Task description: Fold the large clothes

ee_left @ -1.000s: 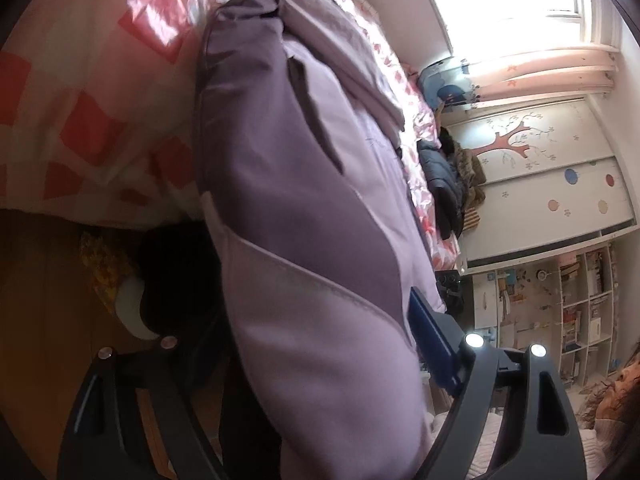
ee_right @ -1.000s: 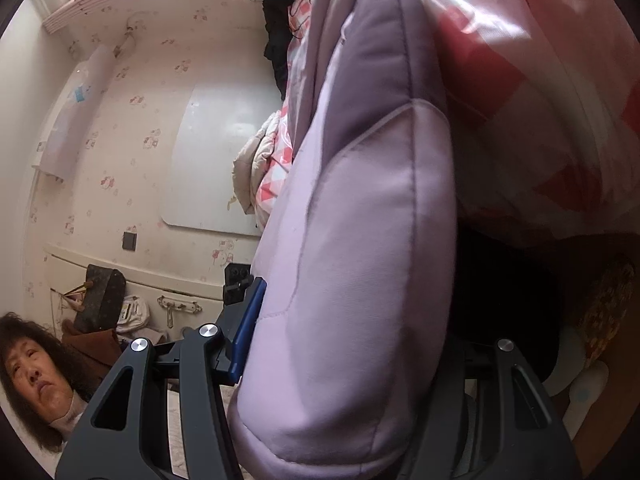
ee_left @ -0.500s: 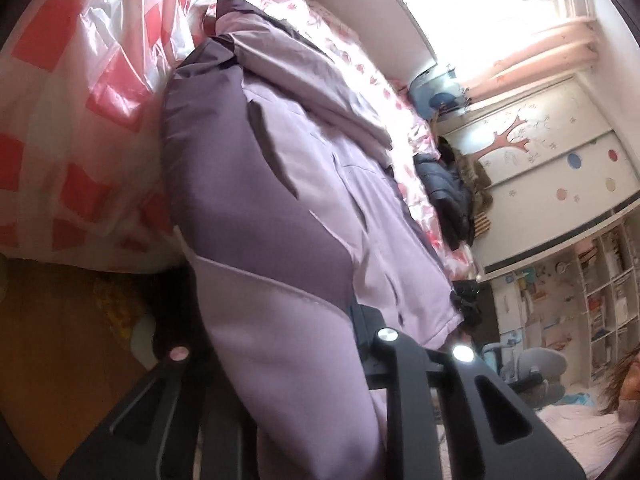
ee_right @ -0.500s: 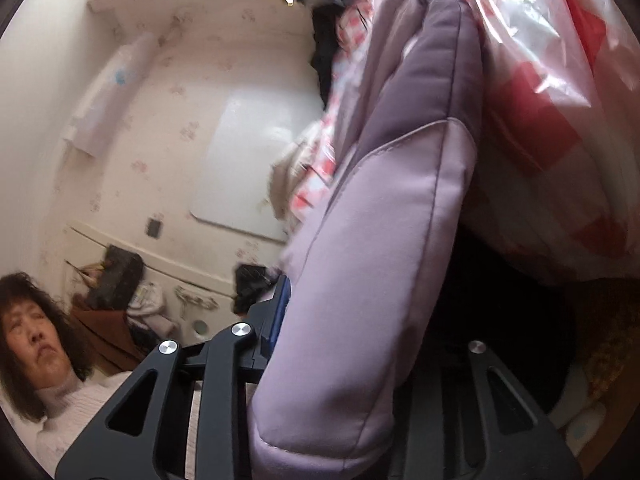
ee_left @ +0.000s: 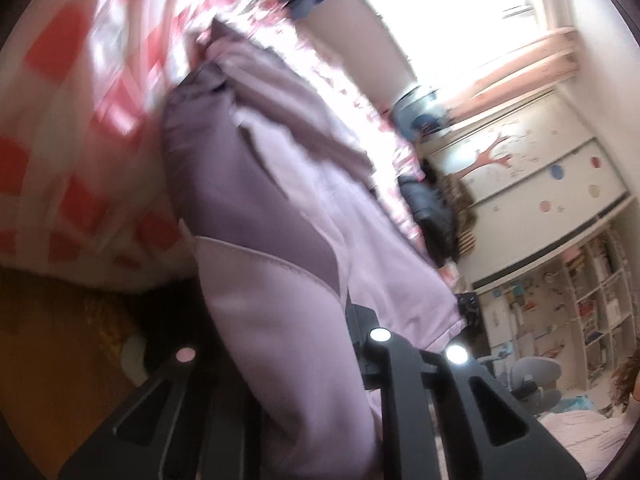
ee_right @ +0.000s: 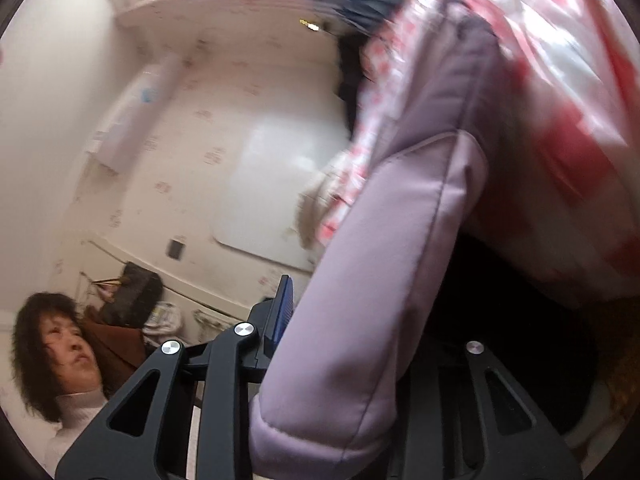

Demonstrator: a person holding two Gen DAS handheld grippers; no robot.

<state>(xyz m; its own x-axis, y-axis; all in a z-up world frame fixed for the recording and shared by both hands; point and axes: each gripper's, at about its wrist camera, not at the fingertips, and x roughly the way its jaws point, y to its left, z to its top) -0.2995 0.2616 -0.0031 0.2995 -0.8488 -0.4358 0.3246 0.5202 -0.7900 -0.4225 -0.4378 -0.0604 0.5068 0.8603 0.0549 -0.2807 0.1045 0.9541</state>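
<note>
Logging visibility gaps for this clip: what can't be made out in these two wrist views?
- Left wrist: the purple jacket is motion-blurred; its upper end merges into the checked bedding.
- Left wrist: the left gripper contact point is buried under fabric.
- Right wrist: the right gripper far finger lies in shadow behind the jacket's hem.
- Neither view shows the whole garment, so fold progress is unclear.

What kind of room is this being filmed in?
Most likely a home bedroom, perhaps a child's: a bed with a red-and-white checked cover, a wardrobe with a tree design, and open shelves crowded with books.
</note>
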